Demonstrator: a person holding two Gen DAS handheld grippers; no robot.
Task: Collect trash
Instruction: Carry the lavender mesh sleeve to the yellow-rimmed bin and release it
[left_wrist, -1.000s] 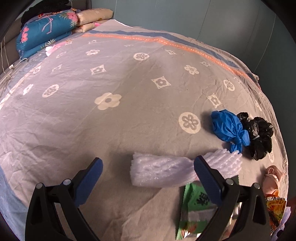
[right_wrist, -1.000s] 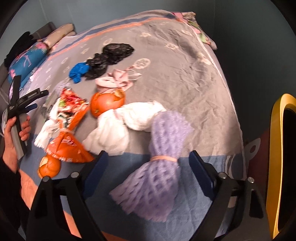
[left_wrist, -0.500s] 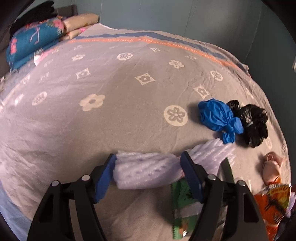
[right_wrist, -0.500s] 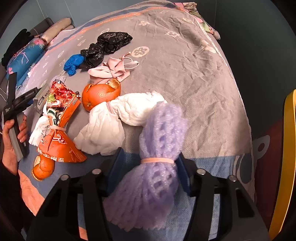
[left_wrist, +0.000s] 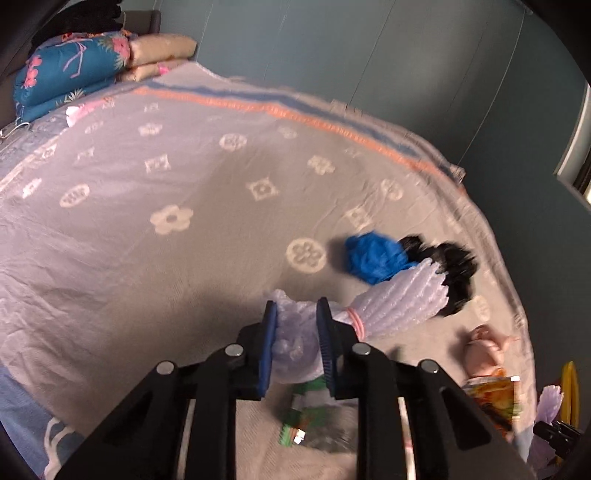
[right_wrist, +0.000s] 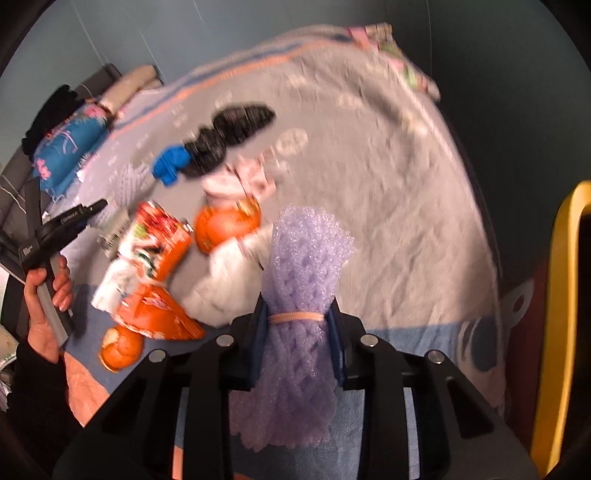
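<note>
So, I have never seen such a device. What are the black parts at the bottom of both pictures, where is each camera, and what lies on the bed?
There is no robot here. A person holds a hand tool with two fingers in each hand, and a wide-angle camera on each tool looks forward along the fingers. The black frames with blue pads are those tools.

In the left view, the left gripper is shut on a white foam net. In the right view, the right gripper is shut on a purple foam net.

On the grey bedspread lies trash: a blue glove, black bags, orange peel, an orange wrapper and white cloth or tissue. The pictures are blurred.
</note>
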